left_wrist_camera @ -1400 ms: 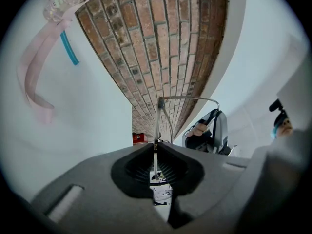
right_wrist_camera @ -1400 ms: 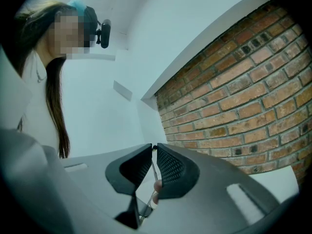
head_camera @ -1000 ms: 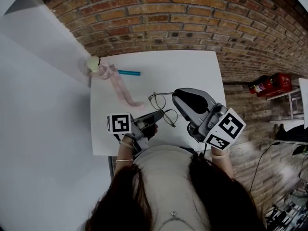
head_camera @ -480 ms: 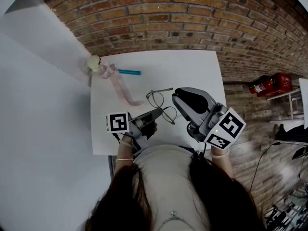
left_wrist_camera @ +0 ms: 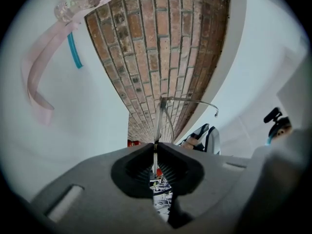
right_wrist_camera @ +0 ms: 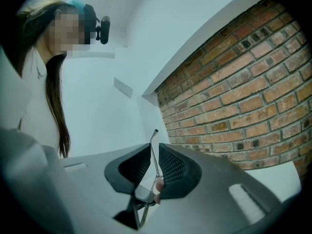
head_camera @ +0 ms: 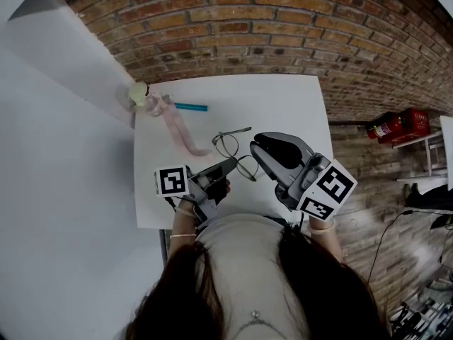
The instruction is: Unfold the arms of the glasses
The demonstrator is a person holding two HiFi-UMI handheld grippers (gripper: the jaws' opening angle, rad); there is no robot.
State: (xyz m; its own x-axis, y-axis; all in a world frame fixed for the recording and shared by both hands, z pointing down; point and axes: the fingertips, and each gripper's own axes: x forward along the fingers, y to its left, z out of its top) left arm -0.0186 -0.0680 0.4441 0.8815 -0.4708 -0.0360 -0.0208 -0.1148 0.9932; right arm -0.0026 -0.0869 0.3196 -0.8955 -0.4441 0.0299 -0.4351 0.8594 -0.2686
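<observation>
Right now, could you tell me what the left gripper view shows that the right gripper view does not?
Only the left gripper view shows the pink ribbon and the teal stick on the white table, plus one arm of the glasses sticking out sideways. Only the right gripper view shows the person's long dark hair hanging down. Both show the brick wall, and each shows its own gripper, left and right, shut on a thin wire part of the glasses.
</observation>
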